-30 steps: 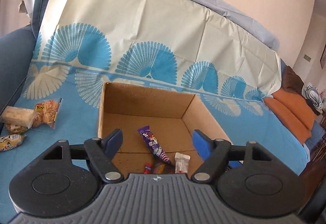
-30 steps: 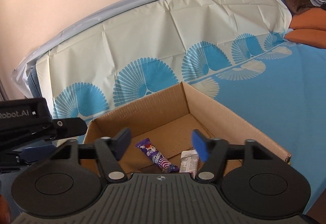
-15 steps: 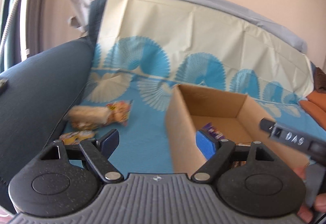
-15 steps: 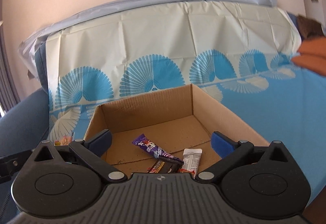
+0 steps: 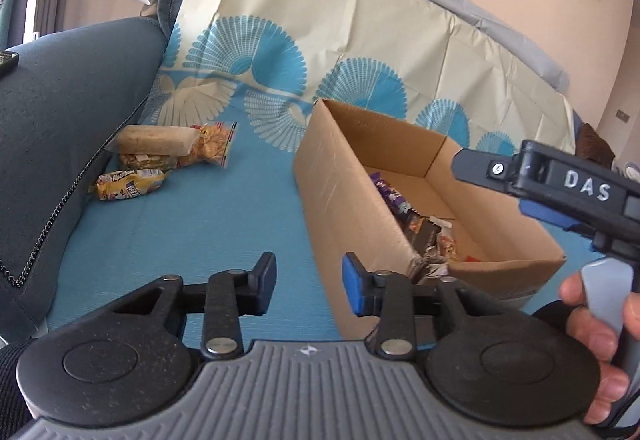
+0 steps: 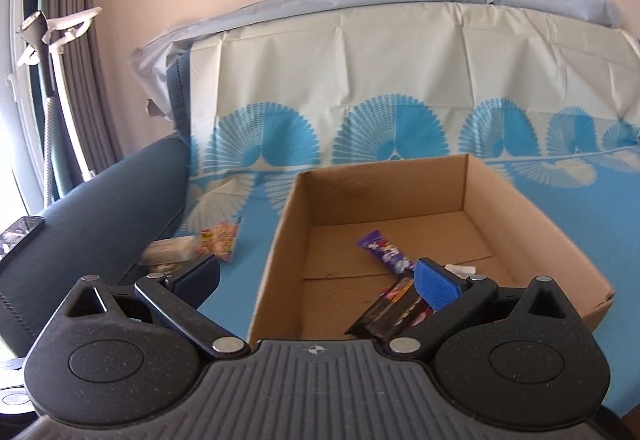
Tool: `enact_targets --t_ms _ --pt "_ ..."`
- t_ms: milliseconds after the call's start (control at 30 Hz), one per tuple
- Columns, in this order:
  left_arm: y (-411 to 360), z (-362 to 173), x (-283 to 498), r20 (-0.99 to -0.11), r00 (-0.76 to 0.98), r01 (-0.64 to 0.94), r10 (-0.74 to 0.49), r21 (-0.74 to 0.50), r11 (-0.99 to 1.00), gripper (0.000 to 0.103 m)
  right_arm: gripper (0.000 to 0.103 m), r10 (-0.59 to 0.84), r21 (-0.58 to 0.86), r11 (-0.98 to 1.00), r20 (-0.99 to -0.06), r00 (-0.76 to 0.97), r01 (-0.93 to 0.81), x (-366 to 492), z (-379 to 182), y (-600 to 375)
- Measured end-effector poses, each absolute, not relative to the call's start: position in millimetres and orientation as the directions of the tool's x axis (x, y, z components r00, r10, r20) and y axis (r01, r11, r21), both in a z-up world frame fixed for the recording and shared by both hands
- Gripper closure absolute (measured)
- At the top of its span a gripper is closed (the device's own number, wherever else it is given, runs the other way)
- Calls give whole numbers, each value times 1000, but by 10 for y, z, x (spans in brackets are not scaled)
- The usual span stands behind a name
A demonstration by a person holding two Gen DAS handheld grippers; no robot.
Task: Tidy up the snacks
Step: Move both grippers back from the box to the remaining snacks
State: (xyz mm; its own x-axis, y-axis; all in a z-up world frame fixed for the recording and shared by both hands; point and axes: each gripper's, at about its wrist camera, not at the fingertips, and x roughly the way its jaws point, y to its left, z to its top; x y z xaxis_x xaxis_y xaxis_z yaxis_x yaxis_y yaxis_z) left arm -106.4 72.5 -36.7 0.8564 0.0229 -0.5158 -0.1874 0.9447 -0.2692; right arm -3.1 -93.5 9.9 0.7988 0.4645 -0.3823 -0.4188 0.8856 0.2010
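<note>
Left gripper [image 5: 308, 290] empty, jaws just narrowed, still apart; right gripper [image 6: 316, 282] wide, empty. Several snacks [image 5: 412, 216] already in cardboard box [image 5: 344, 200], center-right; three packets [image 5: 172, 150] left on sofa, upper left.

Brown cardboard box [image 6: 520, 200]; purple wrapper [image 6: 384, 250] and dark wrapper [image 6: 394, 306] inside. Sheet [image 5: 200, 224] blue with cream-and-blue fan pattern. Yellow snack bag [image 5: 130, 184]. Armrest [image 5: 60, 100] dark blue.

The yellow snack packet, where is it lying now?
In the left wrist view, the yellow snack packet lies at left on the blue cover, beside the dark armrest, just in front of the clear snack bags, outside the cardboard box.
</note>
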Motion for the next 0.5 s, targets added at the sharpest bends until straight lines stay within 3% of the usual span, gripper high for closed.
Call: enact_targets --t_ms 100,267,367,500 --pt "745 -245 -1133 -488 873 -168 2 -298 940 72 13 465 236 885 -382 799 -402 -44 114 -953" --pt "758 8 -1315 -424 905 -141 -17 -337 931 72 55 434 309 891 -366 823 -333 3 120 -1035" --pt "765 0 -1340 -430 903 -145 -16 -341 929 72 61 435 337 886 -366 822 -319 33 103 -1051" --pt "872 -197 -1246 -457 889 -184 4 -350 918 72 60 460 334 875 -344 818 -351 61 171 -1089"
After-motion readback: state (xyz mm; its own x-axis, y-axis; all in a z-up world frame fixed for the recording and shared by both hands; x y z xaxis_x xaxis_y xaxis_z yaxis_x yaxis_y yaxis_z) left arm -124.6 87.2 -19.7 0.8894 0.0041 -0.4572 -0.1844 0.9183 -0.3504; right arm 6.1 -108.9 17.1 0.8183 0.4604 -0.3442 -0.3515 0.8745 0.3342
